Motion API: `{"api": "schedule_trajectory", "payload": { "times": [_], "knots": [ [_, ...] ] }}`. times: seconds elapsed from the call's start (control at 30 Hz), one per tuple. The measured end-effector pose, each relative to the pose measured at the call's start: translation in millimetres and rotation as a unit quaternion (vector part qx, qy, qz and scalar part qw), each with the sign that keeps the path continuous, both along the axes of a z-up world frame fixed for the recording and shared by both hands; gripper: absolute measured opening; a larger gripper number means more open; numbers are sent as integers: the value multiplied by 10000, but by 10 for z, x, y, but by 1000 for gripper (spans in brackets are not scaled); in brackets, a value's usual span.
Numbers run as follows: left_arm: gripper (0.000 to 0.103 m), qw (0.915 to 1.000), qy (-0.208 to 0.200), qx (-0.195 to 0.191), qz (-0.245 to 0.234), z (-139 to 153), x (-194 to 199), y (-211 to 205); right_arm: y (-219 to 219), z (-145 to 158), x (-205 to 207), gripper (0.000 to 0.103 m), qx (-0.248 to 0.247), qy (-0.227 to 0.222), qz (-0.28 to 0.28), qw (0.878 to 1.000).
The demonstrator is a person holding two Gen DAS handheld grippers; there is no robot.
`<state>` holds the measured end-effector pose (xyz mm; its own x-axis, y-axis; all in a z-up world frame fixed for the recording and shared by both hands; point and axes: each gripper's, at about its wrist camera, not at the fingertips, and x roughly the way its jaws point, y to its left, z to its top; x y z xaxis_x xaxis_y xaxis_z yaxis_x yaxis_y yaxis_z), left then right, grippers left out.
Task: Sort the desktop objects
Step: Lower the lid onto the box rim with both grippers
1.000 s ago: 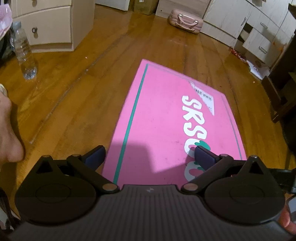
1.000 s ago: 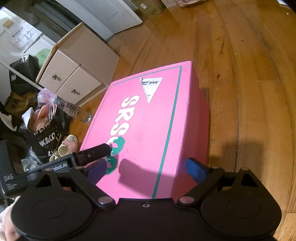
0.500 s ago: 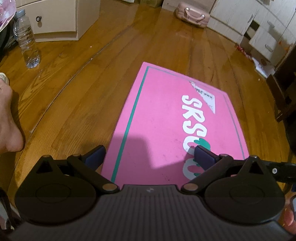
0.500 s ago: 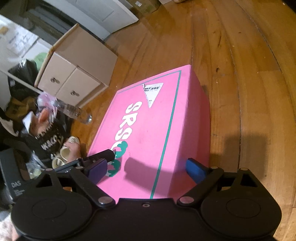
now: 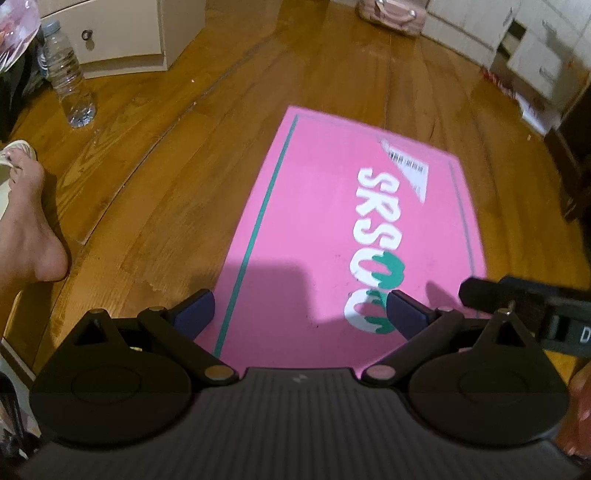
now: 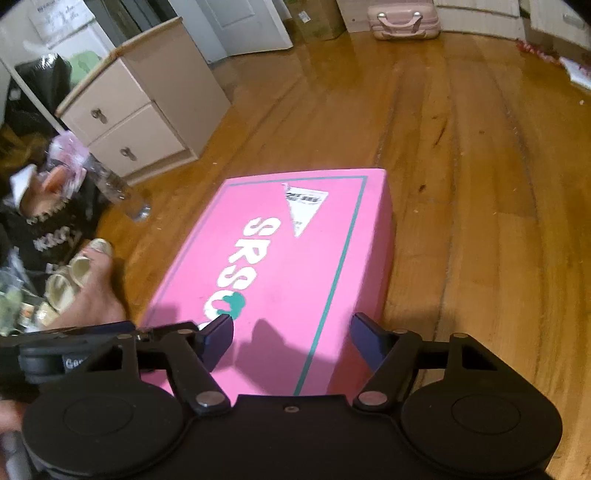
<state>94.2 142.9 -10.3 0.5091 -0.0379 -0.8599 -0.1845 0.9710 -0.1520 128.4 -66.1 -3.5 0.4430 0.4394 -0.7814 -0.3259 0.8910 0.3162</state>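
A large pink box (image 5: 332,229) with white and green lettering, a teal border line and a torn label lies flat on the wooden floor; it also shows in the right wrist view (image 6: 291,273). My left gripper (image 5: 299,314) is open and empty, hovering over the box's near end. My right gripper (image 6: 291,336) is open and empty, over the same near end, towards its right side. The right gripper's finger shows at the right edge of the left wrist view (image 5: 517,295).
A clear plastic bottle (image 5: 68,81) stands left by a cream drawer cabinet (image 6: 147,110). A bare foot (image 5: 26,225) and slippers (image 6: 70,284) lie left of the box. A pink case (image 6: 404,18) and white drawers (image 5: 524,48) stand at the far side.
Both grippers have risen and pulled back, so the box looks smaller. The right view has turned to the right, bringing the far wall and pink case into sight. Both grippers stayed open.
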Motion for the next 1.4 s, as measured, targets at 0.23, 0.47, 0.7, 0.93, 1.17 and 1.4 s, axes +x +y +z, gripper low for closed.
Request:
{"api": "schedule_trajectory", "payload": {
  "times": [0.23, 0.47, 0.7, 0.93, 1.17, 1.4],
  "knots": [
    [101, 9999, 58, 124, -56, -33, 39, -24, 77, -63, 37, 76, -204, -14, 82, 9998],
    [101, 9995, 154, 273, -51, -105, 72, -19, 124, -147, 74, 76, -436, -2, 102, 9990],
    [103, 9997, 206, 74, -65, -163, 87, 28, 52, -241, 139, 76, -288, 208, -23, 9994],
    [103, 9998, 195, -34, -61, -200, 95, 45, 2, -350, 172, 76, -237, 403, -103, 9989],
    [103, 9999, 104, -99, -94, -225, 67, 63, 19, -348, 174, 77, -301, 359, -78, 9989],
    [103, 9998, 65, -140, -87, -235, 51, 71, 3, -353, 176, 78, -339, 300, -54, 9990]
  ]
}}
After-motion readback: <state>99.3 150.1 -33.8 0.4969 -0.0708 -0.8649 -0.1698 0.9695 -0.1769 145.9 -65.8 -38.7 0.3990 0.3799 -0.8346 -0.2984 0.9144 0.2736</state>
